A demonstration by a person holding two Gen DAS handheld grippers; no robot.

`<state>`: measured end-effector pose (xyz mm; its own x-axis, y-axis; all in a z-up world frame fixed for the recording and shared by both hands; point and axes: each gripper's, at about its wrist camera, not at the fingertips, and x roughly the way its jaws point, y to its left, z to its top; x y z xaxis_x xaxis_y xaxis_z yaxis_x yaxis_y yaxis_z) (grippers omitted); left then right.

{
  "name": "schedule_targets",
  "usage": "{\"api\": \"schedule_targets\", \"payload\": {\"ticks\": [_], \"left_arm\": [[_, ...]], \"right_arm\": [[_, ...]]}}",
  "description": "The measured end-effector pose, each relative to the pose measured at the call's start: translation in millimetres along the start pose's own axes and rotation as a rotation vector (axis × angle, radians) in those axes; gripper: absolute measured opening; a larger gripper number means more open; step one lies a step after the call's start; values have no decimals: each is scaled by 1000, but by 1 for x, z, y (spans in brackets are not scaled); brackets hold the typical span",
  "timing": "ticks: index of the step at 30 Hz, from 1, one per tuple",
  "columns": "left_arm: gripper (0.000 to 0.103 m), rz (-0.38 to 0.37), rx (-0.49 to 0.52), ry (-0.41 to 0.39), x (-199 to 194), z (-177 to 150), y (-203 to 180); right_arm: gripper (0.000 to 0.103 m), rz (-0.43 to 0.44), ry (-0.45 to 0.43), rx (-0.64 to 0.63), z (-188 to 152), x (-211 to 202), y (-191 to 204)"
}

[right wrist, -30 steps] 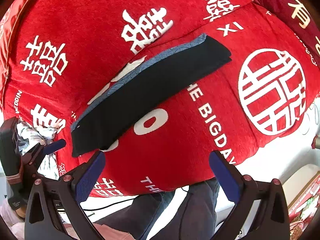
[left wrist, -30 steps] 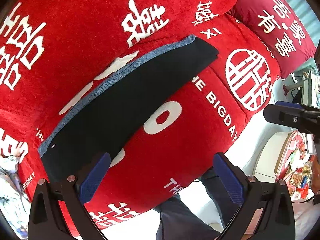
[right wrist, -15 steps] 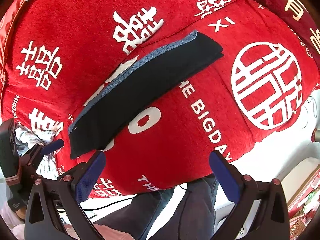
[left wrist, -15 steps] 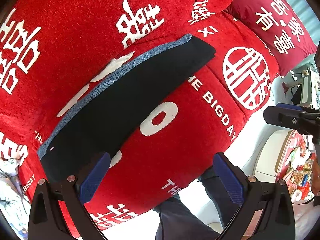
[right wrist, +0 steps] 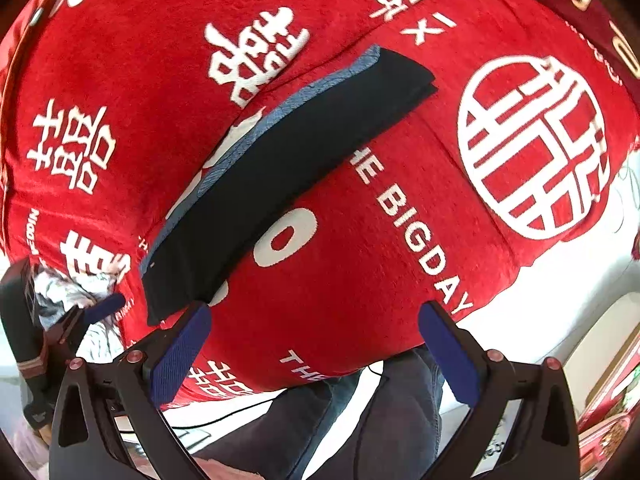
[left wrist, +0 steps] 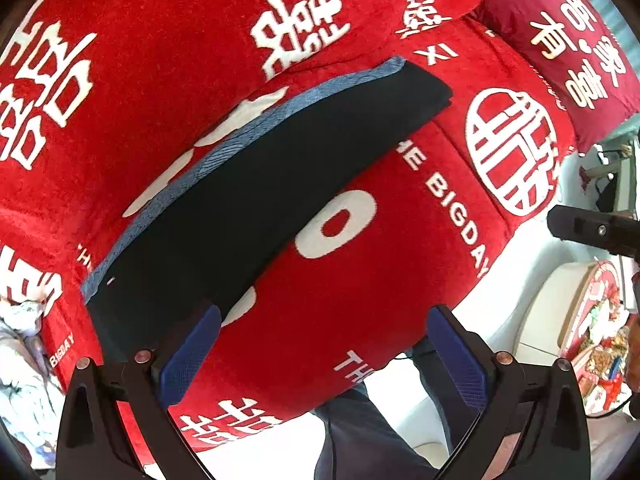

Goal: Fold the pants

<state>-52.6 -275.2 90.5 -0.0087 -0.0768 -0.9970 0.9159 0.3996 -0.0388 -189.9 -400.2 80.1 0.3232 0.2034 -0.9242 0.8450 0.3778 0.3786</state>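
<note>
— Both views now sit a touch closer over the long, folded black cloth pants (left wrist: 256, 196) with a blue-grey edge.

— Left tongs (left wrist: 324, 340) and right tongs (right wrist: 312, 336)?

— Spread wide, empty; pants lie ahead-left on the red plush printed cover (left wrist: 360, 300).

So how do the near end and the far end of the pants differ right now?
On the dark pants, the near end looks wider and lies just past the left hand-held gripper; the far end looks narrower, near the white circular emblem. The far end shows stacked layers; the near end looks flat. Both lie on the red cover, ungripped, with a blue strip along one edge.
</note>
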Motion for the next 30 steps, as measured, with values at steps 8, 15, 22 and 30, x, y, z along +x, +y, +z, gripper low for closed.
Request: {"api": "schedule_targets", "payload": {"ticks": [8,15,22,30], "left_arm": [[103,33,-60,27,28,16,5],[103,46,-124,39,82,54,-3],[103,69,-264,-28,126,102,3],[103,100,-390,-118,178,142,19]], "right_arm": [[103,42,13,75,18,18,-42],[103,50,28,126,58,44,-90],[68,101,-11,157,116,78,-113],[59,208,-91,215,187,142,-134]]}}
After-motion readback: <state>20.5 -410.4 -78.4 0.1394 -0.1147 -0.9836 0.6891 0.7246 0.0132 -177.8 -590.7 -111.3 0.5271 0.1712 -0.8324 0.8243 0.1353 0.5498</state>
